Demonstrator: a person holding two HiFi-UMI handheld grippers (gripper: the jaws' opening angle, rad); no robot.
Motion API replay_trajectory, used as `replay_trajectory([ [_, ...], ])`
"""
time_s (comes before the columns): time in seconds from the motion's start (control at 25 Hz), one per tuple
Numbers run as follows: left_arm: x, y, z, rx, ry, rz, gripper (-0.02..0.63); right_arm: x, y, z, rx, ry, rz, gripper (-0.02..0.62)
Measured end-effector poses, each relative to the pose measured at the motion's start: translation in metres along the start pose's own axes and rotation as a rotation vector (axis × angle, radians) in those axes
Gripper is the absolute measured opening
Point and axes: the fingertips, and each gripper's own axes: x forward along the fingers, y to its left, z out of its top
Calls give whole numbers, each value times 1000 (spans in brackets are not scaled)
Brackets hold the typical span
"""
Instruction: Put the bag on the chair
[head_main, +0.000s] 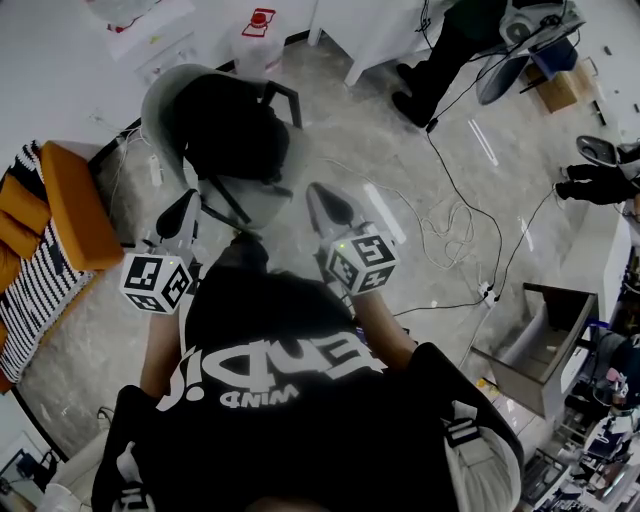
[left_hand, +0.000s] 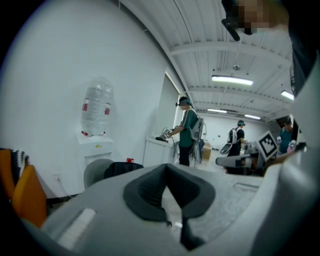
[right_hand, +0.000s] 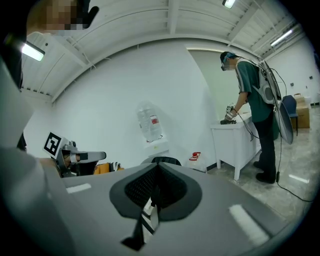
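A black bag (head_main: 228, 128) lies on the seat of a grey shell chair (head_main: 165, 100) in front of me in the head view. Neither gripper touches it. My left gripper (head_main: 186, 208) hangs just short of the chair's near edge, jaws shut with nothing between them. To its right, my right gripper (head_main: 326, 203) is over the floor, also shut and empty. In the left gripper view the bag (left_hand: 122, 169) and chair (left_hand: 95, 174) show low beyond the closed left gripper (left_hand: 167, 172). The right gripper view shows the bag (right_hand: 165, 160) just above the closed right gripper (right_hand: 157, 172).
An orange seat (head_main: 75, 205) with a striped black-and-white cover stands at the left. Cables (head_main: 450, 220) trail over the marbled floor to the right. A water jug (head_main: 258, 30) and a white table stand at the back. A person (head_main: 440, 60) stands by the table.
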Motion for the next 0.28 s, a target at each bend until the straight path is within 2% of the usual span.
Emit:
replay_trajectory([
  [0.28, 0, 5, 0, 3, 3, 11, 2, 2, 0, -3, -1, 11, -5, 2],
])
